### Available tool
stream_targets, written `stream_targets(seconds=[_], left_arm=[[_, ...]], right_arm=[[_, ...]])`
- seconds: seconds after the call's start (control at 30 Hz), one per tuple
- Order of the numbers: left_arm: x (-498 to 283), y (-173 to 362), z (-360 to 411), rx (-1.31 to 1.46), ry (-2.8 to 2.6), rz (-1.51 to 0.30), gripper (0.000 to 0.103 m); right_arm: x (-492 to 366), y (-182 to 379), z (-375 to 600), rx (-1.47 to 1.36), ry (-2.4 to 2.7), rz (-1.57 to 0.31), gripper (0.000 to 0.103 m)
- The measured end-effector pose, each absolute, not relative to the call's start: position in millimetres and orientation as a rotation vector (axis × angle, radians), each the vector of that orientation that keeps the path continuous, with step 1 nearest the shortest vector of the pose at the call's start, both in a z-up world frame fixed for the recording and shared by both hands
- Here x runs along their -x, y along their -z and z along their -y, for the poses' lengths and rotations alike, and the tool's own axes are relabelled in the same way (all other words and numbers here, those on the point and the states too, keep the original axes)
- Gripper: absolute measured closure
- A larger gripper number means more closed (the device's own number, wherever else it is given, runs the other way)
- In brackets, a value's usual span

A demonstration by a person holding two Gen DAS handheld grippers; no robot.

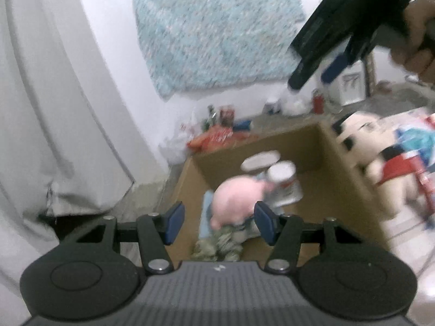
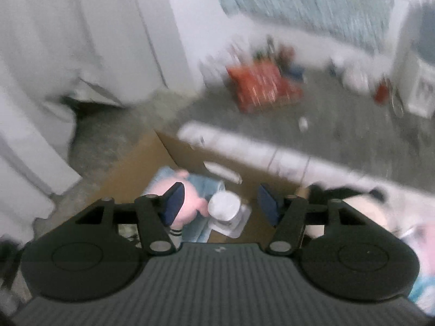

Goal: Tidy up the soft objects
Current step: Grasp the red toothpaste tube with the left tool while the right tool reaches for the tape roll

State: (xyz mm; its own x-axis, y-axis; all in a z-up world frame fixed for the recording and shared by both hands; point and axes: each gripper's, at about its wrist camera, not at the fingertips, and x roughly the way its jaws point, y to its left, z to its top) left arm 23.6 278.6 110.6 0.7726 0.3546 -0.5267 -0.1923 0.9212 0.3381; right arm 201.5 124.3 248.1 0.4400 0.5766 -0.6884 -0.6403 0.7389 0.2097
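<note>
both grippers, left [image 1: 217, 224] and right [image 2: 220, 203], hang with jaws apart and empty over the box [image 1: 304, 146]. the pink plush [image 1: 236, 199] lies inside; it looks light and squashy, best pinched across its round body.

Left tool [image 1: 218, 221] low centre, jaws apart, empty. Right tool [image 1: 312, 77] upper right, hand-held [image 1: 418, 32], angled down-left, gaping, empty.

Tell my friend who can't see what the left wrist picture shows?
An open cardboard box holds a pink plush toy. The left gripper hangs open and empty above it, the right gripper is higher up, and a white plush toy lies beside the box.
</note>
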Motion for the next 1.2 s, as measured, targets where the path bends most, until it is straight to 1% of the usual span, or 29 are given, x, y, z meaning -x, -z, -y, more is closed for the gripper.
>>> stream_targets(seconds=[0.07, 0.13, 0.23, 0.33, 0.4, 0.5, 0.57, 0.6, 0.7, 0.77, 0.87, 0.93, 0.97, 1.0, 1.07, 1.2], left_arm=[[-14, -126, -259, -0.276, -0.257, -0.585, 0.042], [-6, -138, -239, -0.260, -0.197, -0.554, 0.042], [-4, -148, -204, -0.232, -0.092, -0.542, 0.043], [-10, -145, -168, -0.174, 0.025, -0.571, 0.043], [-18, -138, -146, -0.120, 0.093, -0.596, 0.043], [-39, -116, -107, -0.046, 0.183, -0.639, 0.044], [-52, -92, -83, -0.023, 0.200, -0.676, 0.046], [-60, -79, -75, -0.006, 0.203, -0.696, 0.049], [-88, -40, -63, 0.079, 0.194, -0.792, 0.051], [-108, -17, -62, 0.142, 0.172, -0.840, 0.051], [-126, 4, -62, 0.127, 0.125, -0.846, 0.052], [-136, 16, -61, 0.120, 0.117, -0.853, 0.058], [-141, 20, -62, 0.139, 0.128, -0.871, 0.071], [-143, 25, -65, 0.179, 0.141, -0.885, 0.073], [-142, 32, -72, 0.238, 0.139, -0.886, 0.074], [-127, 28, -72, 0.188, 0.128, -0.850, 0.074]], right_arm=[[-186, -282, -64, 0.063, -0.752, -0.738, 0.037], [-173, -299, -9, 0.065, -0.719, -0.683, 0.036], [-158, -304, 71, 0.091, -0.671, -0.648, 0.036], [-146, -286, 136, 0.111, -0.610, -0.634, 0.036], [-142, -260, 172, 0.106, -0.566, -0.633, 0.036], [-133, -203, 205, 0.091, -0.583, -0.672, 0.036], [-127, -165, 213, 0.085, -0.614, -0.721, 0.037], [-125, -145, 217, 0.080, -0.626, -0.750, 0.037], [-117, -102, 219, 0.080, -0.638, -0.794, 0.040], [-104, -84, 208, 0.077, -0.642, -0.805, 0.040], [-104, -74, 190, 0.098, -0.672, -0.802, 0.040], [-100, -71, 187, 0.131, -0.686, -0.782, 0.040], [-100, -69, 185, 0.135, -0.691, -0.777, 0.040], [-102, -69, 181, 0.135, -0.695, -0.780, 0.040], [-106, -65, 174, 0.129, -0.708, -0.793, 0.040], [-107, -56, 165, 0.173, -0.734, -0.811, 0.040]])
